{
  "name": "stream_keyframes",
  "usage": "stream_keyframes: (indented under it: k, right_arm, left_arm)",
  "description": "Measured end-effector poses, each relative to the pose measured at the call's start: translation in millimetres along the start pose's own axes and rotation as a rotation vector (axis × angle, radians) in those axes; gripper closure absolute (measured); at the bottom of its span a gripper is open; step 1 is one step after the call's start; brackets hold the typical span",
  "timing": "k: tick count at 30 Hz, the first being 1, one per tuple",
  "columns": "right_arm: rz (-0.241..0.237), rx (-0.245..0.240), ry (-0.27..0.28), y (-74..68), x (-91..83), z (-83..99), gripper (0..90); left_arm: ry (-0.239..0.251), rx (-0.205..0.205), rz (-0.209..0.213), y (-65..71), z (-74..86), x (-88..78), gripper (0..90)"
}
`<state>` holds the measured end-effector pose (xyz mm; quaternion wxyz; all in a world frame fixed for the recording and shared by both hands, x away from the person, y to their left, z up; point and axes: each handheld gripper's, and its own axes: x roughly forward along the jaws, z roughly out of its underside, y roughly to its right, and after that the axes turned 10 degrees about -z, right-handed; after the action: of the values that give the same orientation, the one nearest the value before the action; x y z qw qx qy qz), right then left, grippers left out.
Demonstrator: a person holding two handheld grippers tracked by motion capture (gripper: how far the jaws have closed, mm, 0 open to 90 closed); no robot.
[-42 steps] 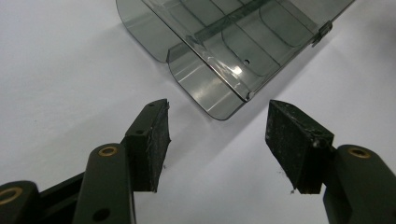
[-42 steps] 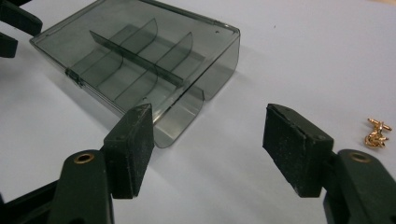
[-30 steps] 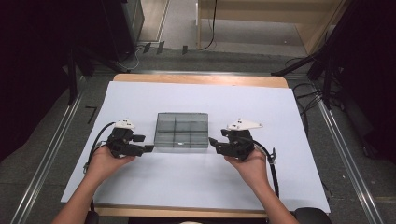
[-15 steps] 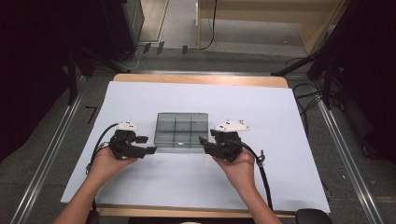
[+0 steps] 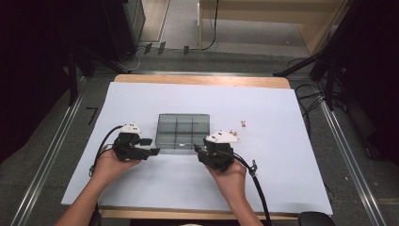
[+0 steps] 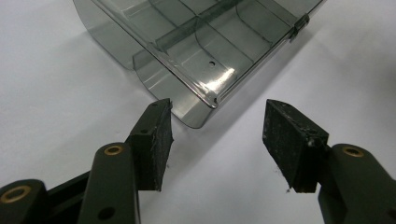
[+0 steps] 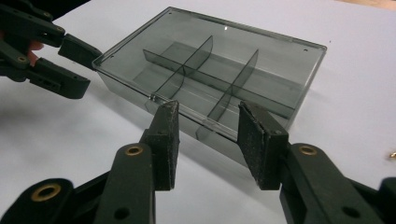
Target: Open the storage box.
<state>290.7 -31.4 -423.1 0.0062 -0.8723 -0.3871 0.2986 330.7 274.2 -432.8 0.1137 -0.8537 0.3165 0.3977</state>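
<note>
Sitting mid-tabletop (image 5: 141,101), the smoky divider box (image 5: 182,130) is waiting between your hands. Your left gripper (image 6: 217,133) is closing around its corner, pads not touching. Your right gripper (image 7: 205,140), also closing, is gaping before the front wall.

Smoky clear compartment box (image 5: 182,131) (six cells, lid shut) lies flat mid-table.

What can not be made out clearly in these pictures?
- Small objects right of the box, high view: too small to identify.
- Box front latch, right gripper view: right gripper blocks it.
- Box far corner, left gripper view: cut off by the top edge.
- Left gripper: contact with the box corner is unclear.
</note>
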Motion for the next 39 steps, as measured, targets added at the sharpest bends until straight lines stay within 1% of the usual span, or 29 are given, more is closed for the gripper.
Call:
stream_keyframes:
  k: [4, 8, 10, 14, 15, 21, 23, 25, 29, 32, 34, 36, 39]
  right_arm:
    - [-0.003, 0.013, 0.01, -5.9, 7.4, 7.1, 62.1]
    - [0.004, 0.036, 0.038, -12.8, 15.6, 14.7, 64.6]
    - [0.016, 0.034, 0.044, -16.2, 19.6, 17.1, 66.2]
    - [0.018, 0.042, 0.05, -20.6, 26.5, 19.9, 68.3]
    - [0.02, 0.044, 0.05, -21.8, 28.2, 20.6, 68.6]
    - [0.04, 0.035, 0.054, -27.0, 41.3, 25.8, 71.1]
    - [0.037, 0.063, 0.047, -28.0, 45.7, 26.5, 73.8]
    - [0.032, 0.078, 0.042, -28.6, 48.5, 27.3, 76.1]
    - [0.041, 0.081, 0.038, -28.4, 53.9, 29.2, 78.8]
    - [0.063, 0.051, 0.04, -29.7, 58.1, 30.6, 80.7]
    - [0.074, 0.042, 0.04, -30.9, 60.6, 31.6, 81.3]
    - [0.076, 0.039, 0.037, -31.2, 62.3, 32.1, 81.4]
    - [0.079, 0.034, 0.034, -32.2, 64.7, 32.8, 81.9]
  left_arm:
    - [0.005, 0.009, -0.007, 1.0, -0.7, 2.1, 45.4]
    - [0.004, 0.017, -0.006, 2.3, -1.3, 4.1, 46.2]
    - [0.002, 0.016, -0.008, 2.8, -1.3, 5.0, 46.4]
    - [-0.001, 0.02, -0.007, 2.2, -1.3, 6.0, 46.5]
    - [-0.001, 0.015, -0.007, 1.7, -1.2, 6.5, 46.5]
    - [0.001, 0.008, -0.003, 0.7, -1.8, 8.1, 46.7]
    - [0.001, 0.01, -0.004, 0.8, -2.0, 8.6, 46.8]
    - [0.001, 0.012, -0.004, 0.8, -2.2, 9.2, 47.0]
    - [-0.003, 0.009, -0.008, -0.1, -2.7, 11.1, 47.5]
    - [-0.004, 0.001, -0.008, -1.2, -2.7, 11.7, 48.0]
    - [-0.004, 0.002, -0.009, -1.6, -2.7, 11.9, 48.4]
    - [-0.003, -0.002, -0.01, -1.7, -2.7, 12.7, 48.6]
    - [-0.006, 0.002, -0.009, -1.7, -3.0, 13.4, 49.4]
